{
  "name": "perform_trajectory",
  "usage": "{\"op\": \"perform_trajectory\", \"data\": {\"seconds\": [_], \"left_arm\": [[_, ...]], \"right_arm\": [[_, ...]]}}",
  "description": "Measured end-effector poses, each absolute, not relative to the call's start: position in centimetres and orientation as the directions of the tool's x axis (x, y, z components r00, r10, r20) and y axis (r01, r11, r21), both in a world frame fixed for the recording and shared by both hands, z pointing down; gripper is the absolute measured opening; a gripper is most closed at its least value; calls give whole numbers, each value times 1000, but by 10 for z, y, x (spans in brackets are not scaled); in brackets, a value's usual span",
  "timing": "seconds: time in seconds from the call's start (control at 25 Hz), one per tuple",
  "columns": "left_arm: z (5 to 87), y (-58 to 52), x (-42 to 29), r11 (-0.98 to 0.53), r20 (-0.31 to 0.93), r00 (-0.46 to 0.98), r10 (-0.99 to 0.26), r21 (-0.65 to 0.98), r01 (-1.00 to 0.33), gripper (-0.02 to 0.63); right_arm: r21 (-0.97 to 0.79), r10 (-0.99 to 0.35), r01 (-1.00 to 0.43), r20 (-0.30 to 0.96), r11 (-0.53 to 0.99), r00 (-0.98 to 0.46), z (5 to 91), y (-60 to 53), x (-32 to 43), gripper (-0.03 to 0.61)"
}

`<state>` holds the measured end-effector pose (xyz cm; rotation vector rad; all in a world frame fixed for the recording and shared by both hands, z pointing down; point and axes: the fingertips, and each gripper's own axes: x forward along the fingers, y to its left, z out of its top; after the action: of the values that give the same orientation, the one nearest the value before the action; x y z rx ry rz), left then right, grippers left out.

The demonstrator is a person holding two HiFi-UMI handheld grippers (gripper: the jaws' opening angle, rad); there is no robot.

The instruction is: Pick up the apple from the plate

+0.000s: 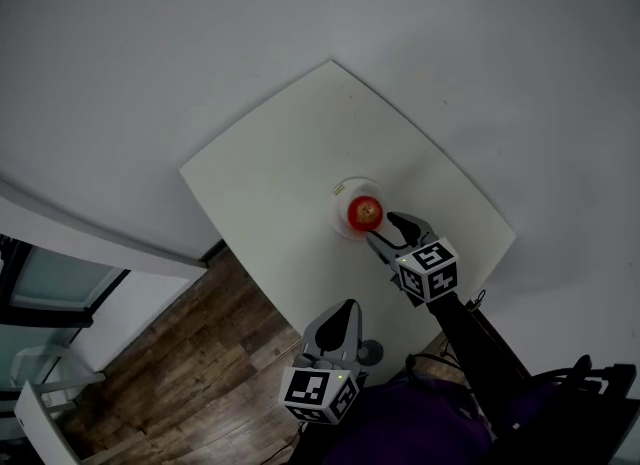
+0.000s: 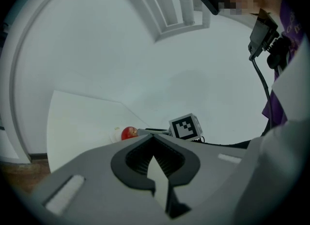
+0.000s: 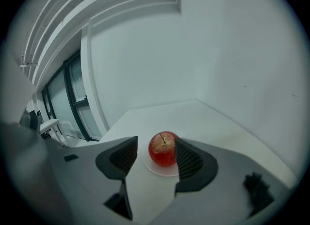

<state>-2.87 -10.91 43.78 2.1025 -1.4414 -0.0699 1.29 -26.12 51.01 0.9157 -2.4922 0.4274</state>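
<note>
We see the apple on a small white plate, just right of centre on the white bench in the head view. The apple covers most of the plate, so only a pale rim shows to its left and above.

The right hand-held gripper reaches in from the lower right and is released, with its jaws spread to either side of the apple. In the right gripper view the apple sits between the two ribbed pads. Bare bench shows between the left-hand pad and the fruit. The right-hand pad overlaps the apple's edge, and we cannot tell whether it touches. The plate's near rim peeks out below the apple, and the far rim is hidden behind it.

The left hand-held gripper lies at the lower centre of the head view, over the bench's near edge and well apart from the plate. It is clenched with nothing in it. In the left gripper view its jaw tips meet, and beyond them the apple is small and partly hidden by the jaws.

Both hands are hidden behind the marker cubes. A purple garment is cut off by the bottom edge of the head view.
</note>
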Motion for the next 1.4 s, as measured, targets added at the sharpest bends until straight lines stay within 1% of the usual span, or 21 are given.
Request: {"op": "perform_trajectory", "data": {"seconds": [0.44, 0.68, 0.88, 1.4], "left_arm": [[431, -109, -41, -227, 282, 383, -880, 457, -860, 6], [462, -125, -44, -207, 299, 361, -884, 441, -873, 8], [462, -123, -45, -202, 305, 355, -884, 436, -877, 6], [460, -122, -48, -196, 308, 347, -886, 430, -881, 7]], "right_arm": [[-48, -531, -657, 546, 753, -648, 515, -272, 5, 289], [-30, -522, -642, 554, 766, -648, 553, -298, 0, 318], [-17, -518, -634, 560, 773, -646, 554, -301, -3, 337], [-5, -501, -624, 591, 782, -632, 565, -305, -9, 357]]}}
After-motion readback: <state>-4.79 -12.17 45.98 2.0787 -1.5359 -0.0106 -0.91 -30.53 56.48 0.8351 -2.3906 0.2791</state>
